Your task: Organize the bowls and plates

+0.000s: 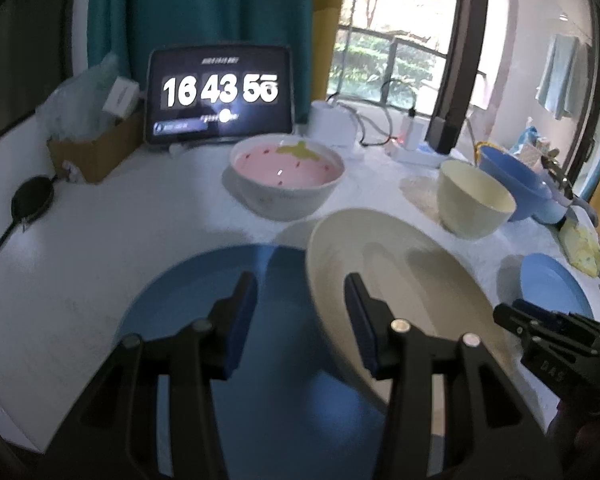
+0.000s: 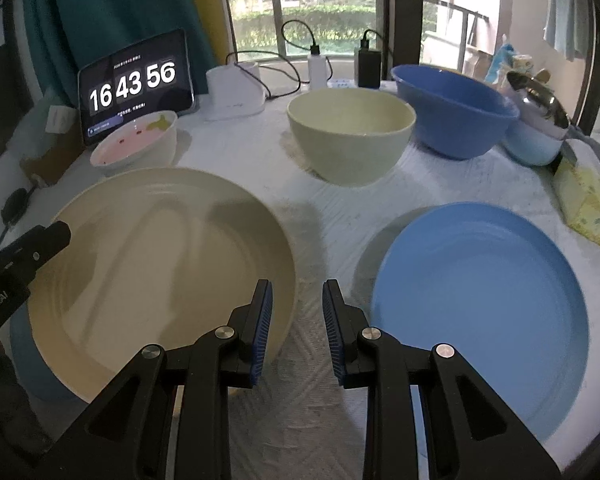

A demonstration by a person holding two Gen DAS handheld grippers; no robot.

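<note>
A cream plate [image 2: 160,264] lies partly over a blue plate [image 1: 204,320] (stacking underway). Left gripper [image 1: 300,320] and right gripper [image 2: 296,328] hover spread, empty. Likely next: centre the cream plate, or fetch the second blue plate [image 2: 480,304].

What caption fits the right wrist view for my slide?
Open right gripper between cream plate and blue plate, bowls behind.

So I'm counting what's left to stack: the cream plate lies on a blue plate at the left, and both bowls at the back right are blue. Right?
Not quite. Only one of the back-right bowls is blue; the one beside it is cream, as the right wrist view shows. The cream plate does lie on a blue plate at the left.
</note>
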